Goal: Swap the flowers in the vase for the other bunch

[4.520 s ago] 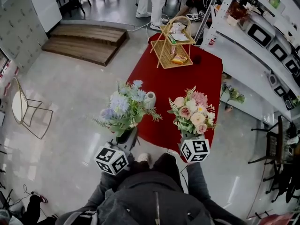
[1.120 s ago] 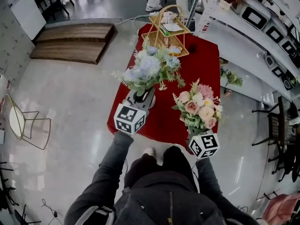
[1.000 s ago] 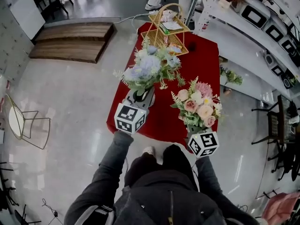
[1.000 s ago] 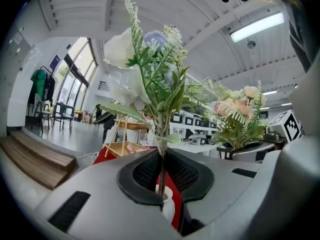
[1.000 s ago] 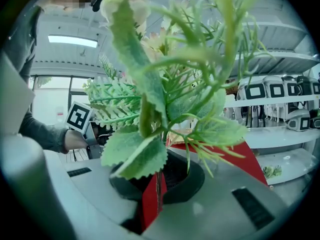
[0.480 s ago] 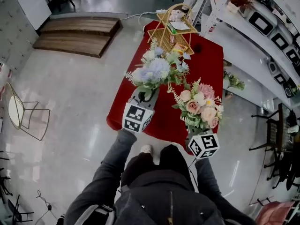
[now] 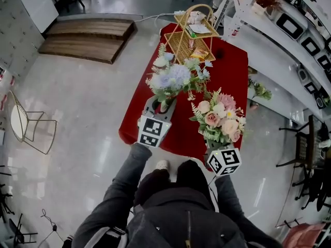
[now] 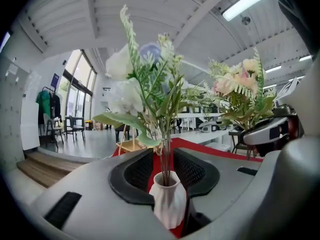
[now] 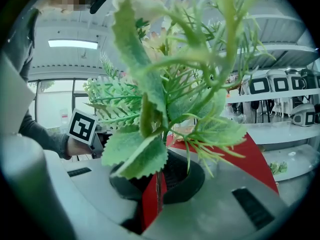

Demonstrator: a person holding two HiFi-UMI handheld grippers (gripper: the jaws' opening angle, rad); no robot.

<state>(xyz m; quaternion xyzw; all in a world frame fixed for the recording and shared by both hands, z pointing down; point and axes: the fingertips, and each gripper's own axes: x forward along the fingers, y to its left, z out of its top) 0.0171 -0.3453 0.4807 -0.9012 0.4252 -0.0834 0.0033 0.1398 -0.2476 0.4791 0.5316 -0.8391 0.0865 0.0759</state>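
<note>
Left gripper (image 8: 162, 168) fingers (image 8: 136, 171) have just been opening and stand apart. Between them rise the stems of the blue-and-white artificial flower bunch (image 8: 150, 84), seated in the white ribbed vase (image 8: 168, 204). Right gripper (image 9: 159, 181) fingers clamp the pink artificial flower bunch (image 7: 219, 119) by its stems. We judge both bunches light and top-heavy: grip the stems low.

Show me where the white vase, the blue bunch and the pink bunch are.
white vase (image 8: 168, 204), left gripper view, on its body below the neck.
blue bunch (image 7: 178, 76), head view, on the large blue bloom.
pink bunch (image 7: 212, 119), head view, on a pink rose.
</note>
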